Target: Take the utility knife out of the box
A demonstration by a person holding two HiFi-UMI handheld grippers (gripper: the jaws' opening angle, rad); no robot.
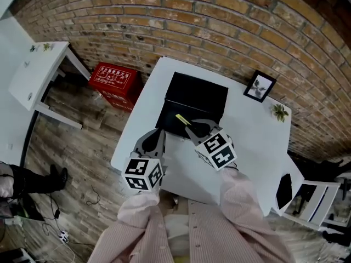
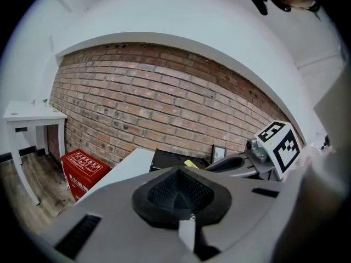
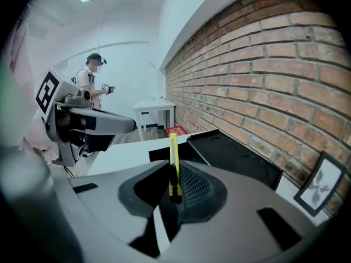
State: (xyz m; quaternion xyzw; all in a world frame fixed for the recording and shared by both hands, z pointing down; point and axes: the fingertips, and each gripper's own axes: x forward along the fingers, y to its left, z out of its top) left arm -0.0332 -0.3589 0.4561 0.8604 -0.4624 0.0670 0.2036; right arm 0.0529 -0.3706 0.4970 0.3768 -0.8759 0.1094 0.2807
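The black box (image 1: 193, 98) lies open on the white table (image 1: 249, 141), its lid folded back toward the brick wall. My right gripper (image 1: 196, 128) is shut on the yellow utility knife (image 1: 182, 119) and holds it over the box's near part. In the right gripper view the knife (image 3: 173, 160) stands on edge between the pads and sticks out ahead over the box (image 3: 236, 158). My left gripper (image 1: 155, 142) hovers at the box's near left corner, its jaws together with nothing between them. In the left gripper view the pads (image 2: 164, 190) meet, and the right gripper (image 2: 237, 163) shows ahead.
A framed picture (image 1: 259, 86) and a small plant (image 1: 280, 112) sit at the table's far right. A red box (image 1: 113, 84) and a white side table (image 1: 38, 75) stand on the wooden floor at left. A person (image 3: 90, 84) stands far off.
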